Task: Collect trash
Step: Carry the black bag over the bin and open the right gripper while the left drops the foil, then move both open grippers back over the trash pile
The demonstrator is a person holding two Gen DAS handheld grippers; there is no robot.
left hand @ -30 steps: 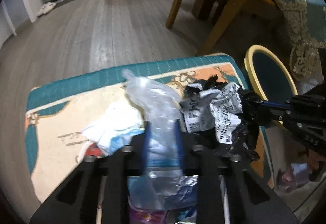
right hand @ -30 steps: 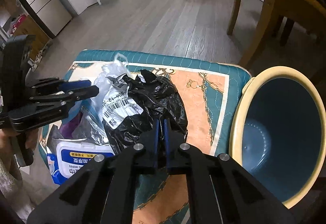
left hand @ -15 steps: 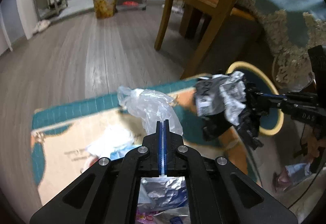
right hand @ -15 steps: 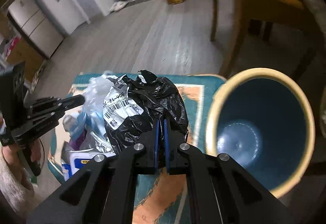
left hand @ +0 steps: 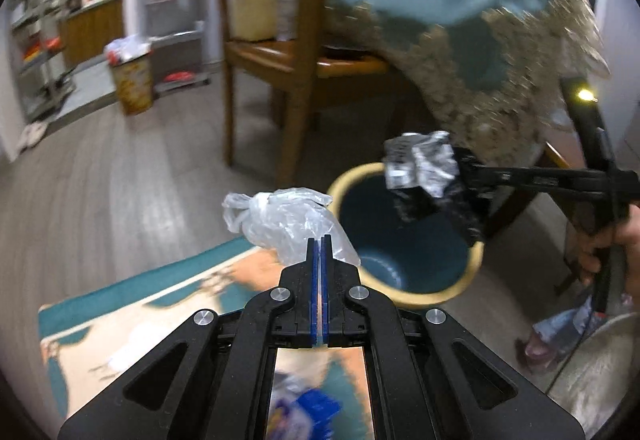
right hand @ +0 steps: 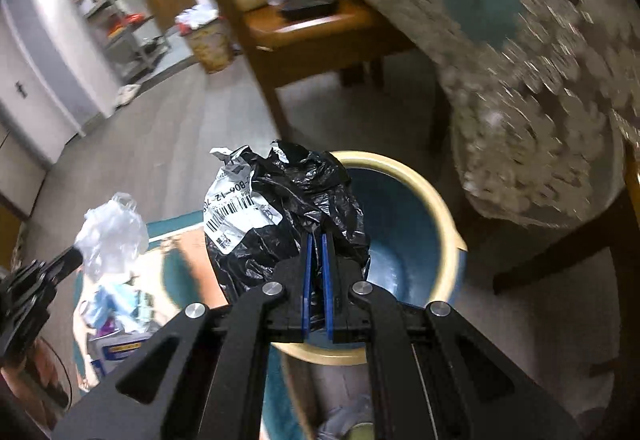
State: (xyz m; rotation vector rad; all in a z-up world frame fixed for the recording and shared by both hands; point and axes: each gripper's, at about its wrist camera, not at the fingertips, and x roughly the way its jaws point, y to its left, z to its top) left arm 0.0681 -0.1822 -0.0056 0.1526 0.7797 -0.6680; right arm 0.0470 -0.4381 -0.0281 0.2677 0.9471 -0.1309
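My left gripper (left hand: 321,240) is shut on a clear crumpled plastic bag (left hand: 280,216) and holds it in the air just left of the bin's rim. My right gripper (right hand: 315,238) is shut on a black plastic bag with a white barcode label (right hand: 280,216) and holds it over the near-left part of the bin's mouth. The bin (right hand: 436,208) is blue inside with a cream rim; it also shows in the left wrist view (left hand: 420,240). The black bag (left hand: 424,172) hangs over its far rim there. The clear bag (right hand: 110,232) shows at the left in the right wrist view.
A teal and orange mat (left hand: 160,304) lies on the floor with more trash on it, including a blue wipes pack (right hand: 116,348). A wooden chair (left hand: 288,52) and a table with a lace-edged cloth (left hand: 480,40) stand behind the bin. A second full bin (left hand: 132,80) stands far back.
Both grippers have lifted off the mat and swung right toward the bin. The black bag has moved from beside the bin to over its mouth. The clear bag has come up to the rim.
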